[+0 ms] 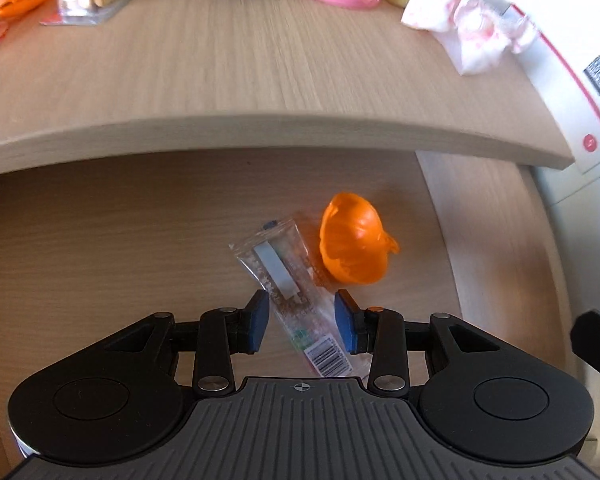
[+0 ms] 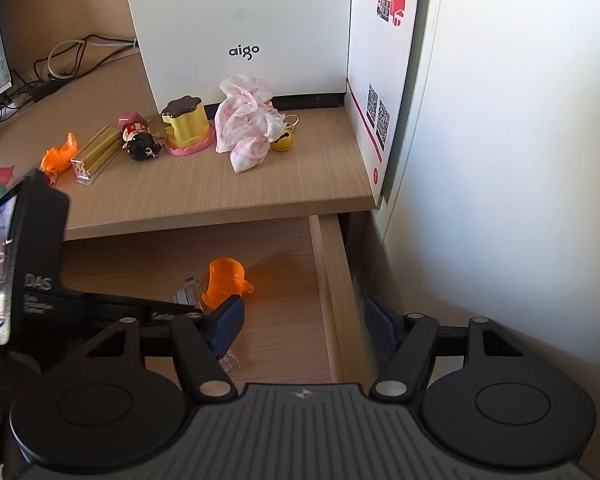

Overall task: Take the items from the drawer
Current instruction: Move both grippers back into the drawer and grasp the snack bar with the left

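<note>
In the open drawer [image 1: 100, 240], clear sachet [image 1: 288, 280] lying diagonally between left gripper [image 1: 302, 322]'s part-open, empty jaws; right gripper [image 2: 304, 322] wide, empty, farther.

In the drawer [image 1: 100, 240] — one clear packet [image 1: 288, 280] and one orange toy [image 1: 352, 240]. On the worktop [image 2: 260, 184] — one pink cloth [image 2: 246, 120], one yellow bell [image 2: 282, 141], one doll [image 2: 138, 140].

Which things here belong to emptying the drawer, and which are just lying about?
Part of the job:
- drawer
- clear packet
- orange plastic piece
- left tool, jaws either side of the packet

Lying about, on the desktop:
- pink cloth
- yellow toy
- white box
</note>
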A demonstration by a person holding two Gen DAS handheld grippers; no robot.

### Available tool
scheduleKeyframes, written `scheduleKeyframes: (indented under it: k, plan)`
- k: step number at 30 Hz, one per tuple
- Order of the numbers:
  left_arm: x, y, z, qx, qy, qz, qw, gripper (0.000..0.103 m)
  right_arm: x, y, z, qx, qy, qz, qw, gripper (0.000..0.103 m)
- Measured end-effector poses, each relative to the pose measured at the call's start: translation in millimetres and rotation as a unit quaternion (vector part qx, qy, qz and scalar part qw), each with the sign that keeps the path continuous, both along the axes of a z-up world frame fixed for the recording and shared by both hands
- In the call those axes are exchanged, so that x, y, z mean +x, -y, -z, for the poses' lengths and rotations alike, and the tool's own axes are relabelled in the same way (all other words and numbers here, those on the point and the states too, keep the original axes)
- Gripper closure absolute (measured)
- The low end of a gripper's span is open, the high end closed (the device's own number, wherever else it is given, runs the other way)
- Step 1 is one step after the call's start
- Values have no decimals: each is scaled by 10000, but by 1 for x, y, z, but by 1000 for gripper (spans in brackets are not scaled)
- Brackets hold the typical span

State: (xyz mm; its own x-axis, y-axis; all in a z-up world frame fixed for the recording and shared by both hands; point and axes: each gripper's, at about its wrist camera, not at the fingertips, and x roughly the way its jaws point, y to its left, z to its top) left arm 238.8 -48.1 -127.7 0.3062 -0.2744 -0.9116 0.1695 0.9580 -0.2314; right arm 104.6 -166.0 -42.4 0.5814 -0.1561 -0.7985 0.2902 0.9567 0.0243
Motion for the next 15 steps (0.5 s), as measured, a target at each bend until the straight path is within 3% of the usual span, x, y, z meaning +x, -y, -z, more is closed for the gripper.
scheduleKeyframes:
  k: [4,15]
  plan:
    - [-1,4,9,79,-111,123,9998,63,1,0,2,31,-18,-9,10000,36]
    - [0,21,11,455,558,624,9954,56,1,0,8,9,-121,-14,9999,36]
